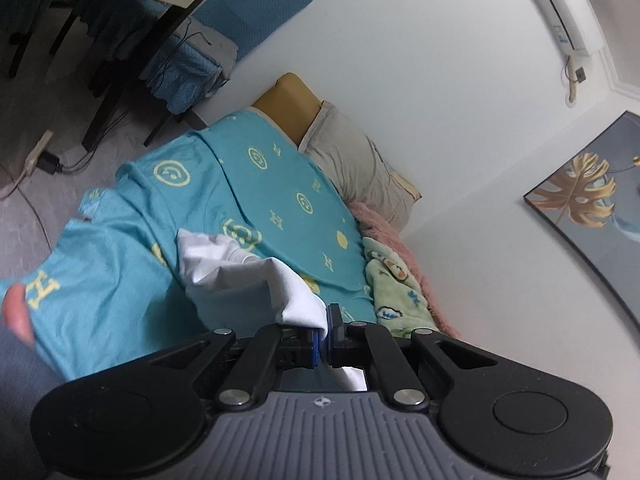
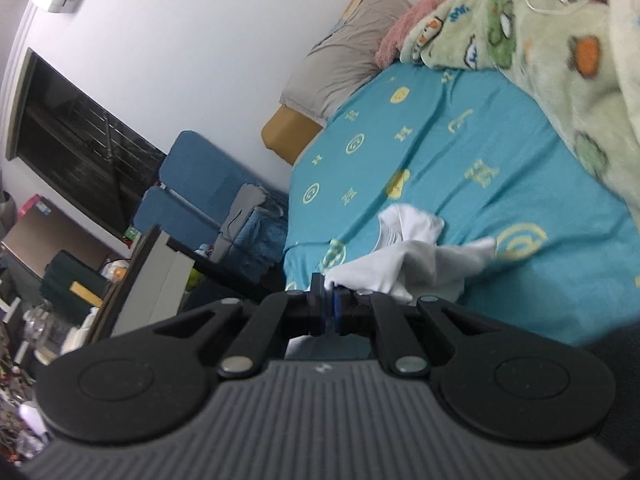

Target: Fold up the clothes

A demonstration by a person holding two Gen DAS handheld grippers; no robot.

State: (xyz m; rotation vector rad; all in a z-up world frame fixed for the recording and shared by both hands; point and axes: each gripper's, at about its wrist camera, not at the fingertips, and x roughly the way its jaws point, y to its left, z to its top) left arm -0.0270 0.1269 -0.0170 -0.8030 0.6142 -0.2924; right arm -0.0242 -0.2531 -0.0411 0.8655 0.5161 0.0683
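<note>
Left tool [image 1: 325, 330] is clamping its jaws tight on one edge of a white garment [image 1: 256, 276], and right tool [image 2: 329, 304] is pinching another edge of the same cloth [image 2: 404, 260] just as tightly. Between the two tools the garment is hanging crumpled and bunched, its far end trailing onto the teal bed sheet [image 1: 280, 192]. Beyond the garment, toward the head of the bed, a grey pillow [image 1: 360, 164] is leaning at the wall, and a green cartoon blanket [image 2: 540, 60] is lying along the sheet's wall side. No fold is showing yet. Judging by this, the work is only starting: spreading, smoothing and every fold are remaining.
</note>
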